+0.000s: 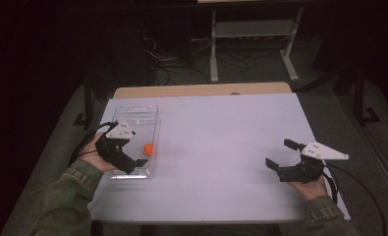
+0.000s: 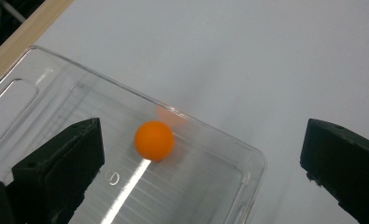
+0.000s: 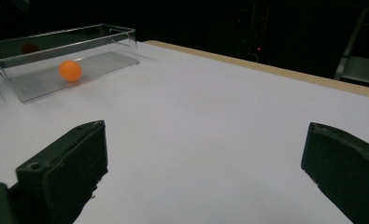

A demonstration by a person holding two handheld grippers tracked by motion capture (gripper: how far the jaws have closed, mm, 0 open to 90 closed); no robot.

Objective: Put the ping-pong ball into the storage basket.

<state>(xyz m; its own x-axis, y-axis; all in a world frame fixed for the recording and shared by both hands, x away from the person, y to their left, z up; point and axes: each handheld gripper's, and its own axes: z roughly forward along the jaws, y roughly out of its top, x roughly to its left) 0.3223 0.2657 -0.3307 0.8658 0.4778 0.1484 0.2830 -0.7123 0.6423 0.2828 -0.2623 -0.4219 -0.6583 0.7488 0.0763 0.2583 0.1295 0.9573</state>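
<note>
Orange ball [image 1: 148, 149] lay inside our clear plastic bin [image 1: 137, 112] near the surface's [image 1: 221, 132] left edge; our left gripper [image 1: 131, 155] and right gripper [image 1: 280, 155] were released, empty.

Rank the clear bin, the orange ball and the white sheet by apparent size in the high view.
1. white sheet, covering most of the tabletop
2. clear bin, at its left side
3. orange ball, small, inside the bin

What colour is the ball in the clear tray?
Orange ball; clearest in the left gripper view.
</note>
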